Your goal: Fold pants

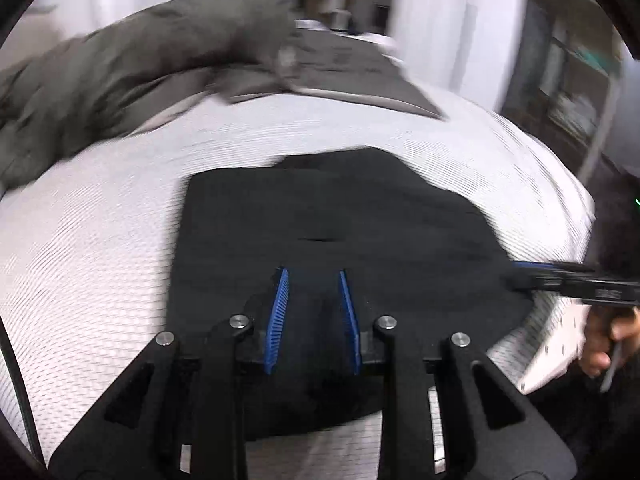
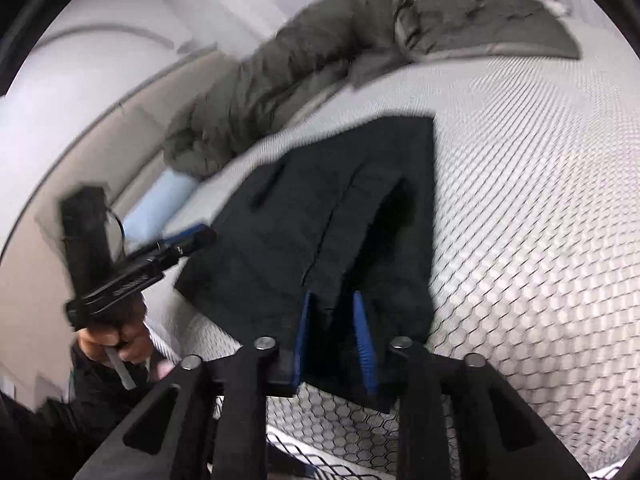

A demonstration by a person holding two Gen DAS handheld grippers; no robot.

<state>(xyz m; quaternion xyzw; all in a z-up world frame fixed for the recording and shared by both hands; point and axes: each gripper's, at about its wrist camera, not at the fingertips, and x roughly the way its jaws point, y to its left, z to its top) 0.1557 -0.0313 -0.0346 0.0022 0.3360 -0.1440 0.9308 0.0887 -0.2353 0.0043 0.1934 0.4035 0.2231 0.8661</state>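
Note:
The black pants [image 1: 332, 216] lie folded in a compact rectangle on the white quilted mattress [image 1: 100, 248]. My left gripper [image 1: 314, 276] hovers over their near edge, fingers apart with only fabric showing below them. My right gripper [image 2: 332, 300] is over the pants' near corner [image 2: 340, 208], fingers apart, dark cloth showing between them; I cannot tell whether it pinches the cloth. The right gripper also shows in the left wrist view [image 1: 520, 270] at the pants' right edge. The left gripper shows in the right wrist view [image 2: 200, 234] at their left edge.
A grey-green blanket [image 1: 132, 64] is bunched at the far side of the mattress [image 2: 540, 200], also in the right wrist view [image 2: 288, 80]. A dark flat sheet [image 1: 344, 76] lies behind the pants. A light blue item [image 2: 160, 204] sits by the bed edge.

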